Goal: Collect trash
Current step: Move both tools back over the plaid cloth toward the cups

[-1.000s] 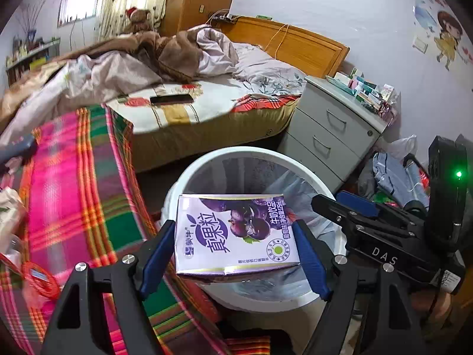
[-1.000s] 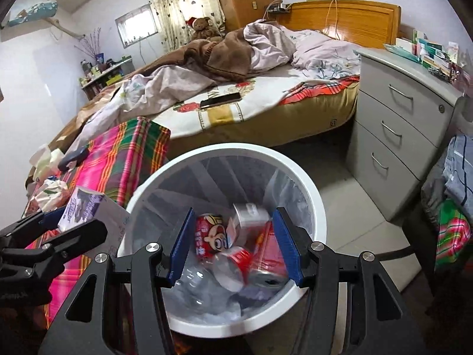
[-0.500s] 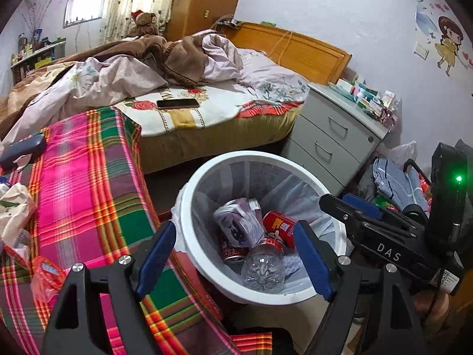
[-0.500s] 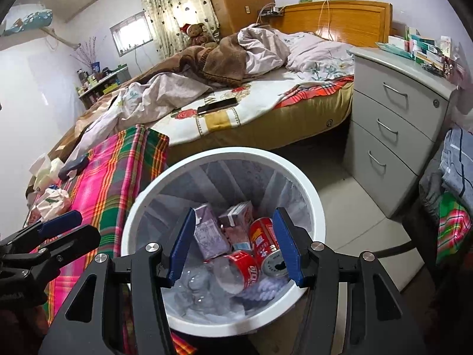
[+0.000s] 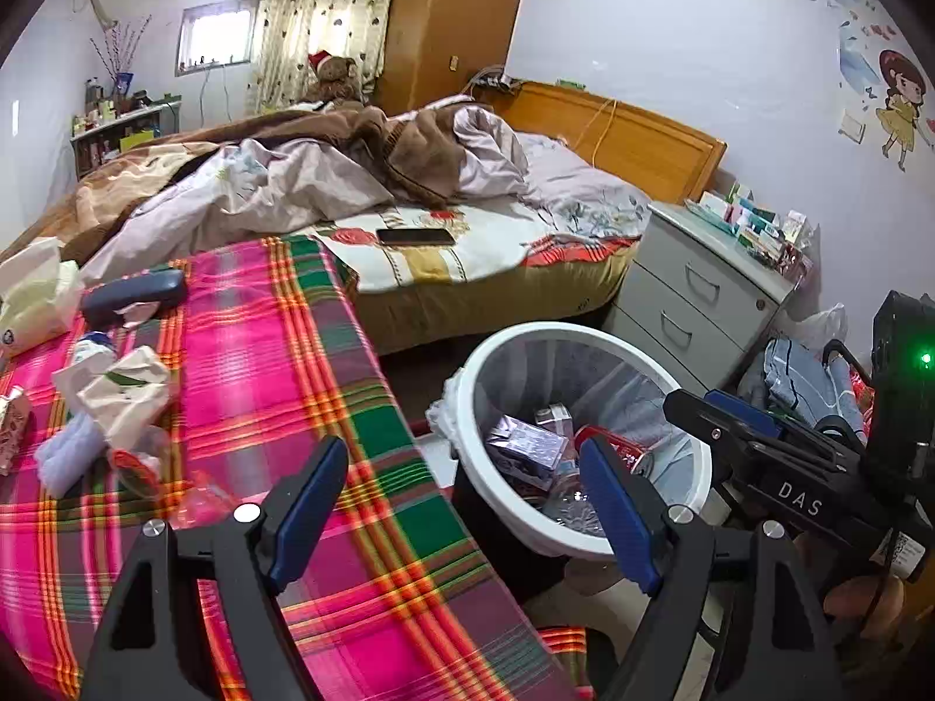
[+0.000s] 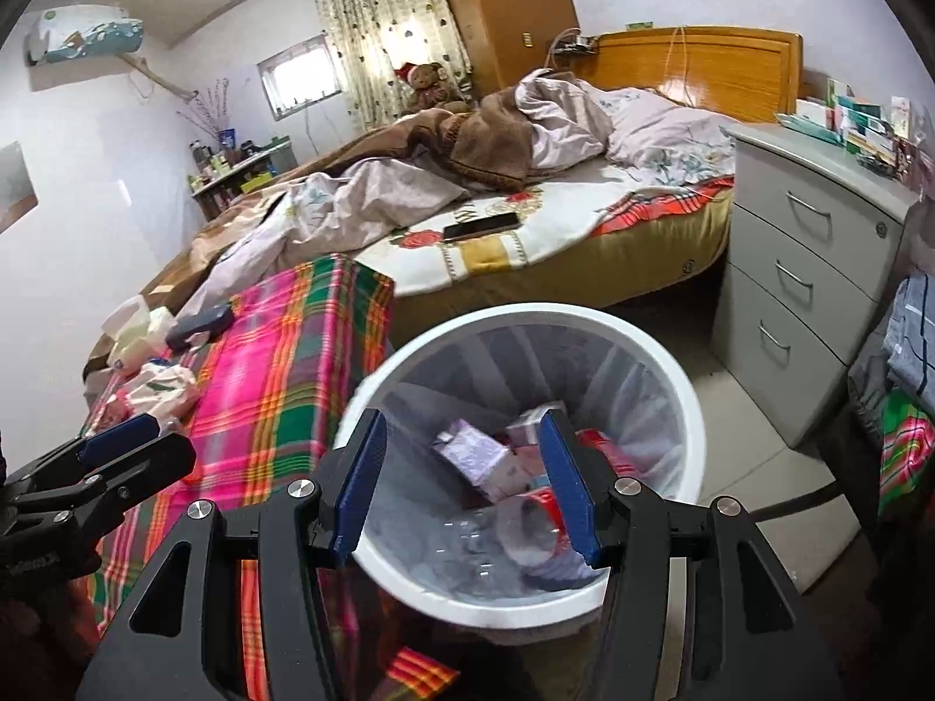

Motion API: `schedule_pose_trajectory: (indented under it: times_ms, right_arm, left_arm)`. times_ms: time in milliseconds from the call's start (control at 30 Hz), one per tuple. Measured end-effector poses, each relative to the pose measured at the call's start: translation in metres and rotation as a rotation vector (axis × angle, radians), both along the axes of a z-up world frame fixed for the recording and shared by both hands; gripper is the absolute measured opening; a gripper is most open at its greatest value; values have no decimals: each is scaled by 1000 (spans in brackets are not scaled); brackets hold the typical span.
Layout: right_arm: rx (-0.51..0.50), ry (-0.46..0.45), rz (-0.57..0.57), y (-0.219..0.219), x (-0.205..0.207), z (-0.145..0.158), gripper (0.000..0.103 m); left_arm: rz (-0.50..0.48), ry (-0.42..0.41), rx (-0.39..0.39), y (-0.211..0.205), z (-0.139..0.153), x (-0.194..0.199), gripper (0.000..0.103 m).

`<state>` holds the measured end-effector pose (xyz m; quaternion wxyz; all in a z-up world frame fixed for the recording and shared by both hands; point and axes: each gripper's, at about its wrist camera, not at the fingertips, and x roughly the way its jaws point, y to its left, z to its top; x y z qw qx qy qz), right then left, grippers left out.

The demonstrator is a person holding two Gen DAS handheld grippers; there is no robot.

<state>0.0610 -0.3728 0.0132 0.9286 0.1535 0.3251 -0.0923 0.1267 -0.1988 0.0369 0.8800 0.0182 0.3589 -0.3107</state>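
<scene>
The white trash bin (image 5: 584, 332) stands on the floor beside the plaid-covered table (image 5: 263, 362). Inside it lie a purple drink carton (image 5: 526, 448), a red can (image 5: 613, 445) and a clear bottle. My left gripper (image 5: 463, 467) is open and holds nothing, straddling the table's corner and the bin's left rim. My right gripper (image 6: 463, 450) hangs open and without a load over the bin (image 6: 526, 312), with the purple carton (image 6: 473, 455) below it. Crumpled paper wrappers (image 5: 123, 385) and other scraps lie at the table's left side.
A dark case (image 5: 134, 292) and a tissue pack (image 5: 29, 298) sit at the table's far left. Behind is an unmade bed (image 5: 409, 187) with a phone (image 5: 416, 236) on it. A grey drawer unit (image 5: 701, 298) and piled clothes (image 5: 806, 380) stand to the bin's right.
The purple carton left my left gripper and dropped into the bin. My left gripper has since swung left toward the plaid table. The right gripper shifted slightly, staying open over the bin.
</scene>
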Motion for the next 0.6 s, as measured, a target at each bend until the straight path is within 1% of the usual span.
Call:
schedule_pose_trajectory:
  times_ms: [67,100,200,300,467,600]
  right_arm:
    - [-5,-8,11,7,0,3,56]
    - [-5,-11,17,11,0,4,56]
    - [-7,-21,41,23,2,6,56]
    - [-10,-25,68,34,3,6,56]
    - [0,-17,125,59,13,1,56]
    - [4,-6,179,82,22,-4,56]
  left_arm:
    - [7,10,-23,11,1,0,83]
    - [18,7,-23,16,2,-1,83]
    - [42,-38,-6,30,6,-6,83]
    - [77,-31,-23,50,5,-4,83]
    - [154,-27,-17,85,0,0,83]
    - [217,-30,-28,115,-1,2,83]
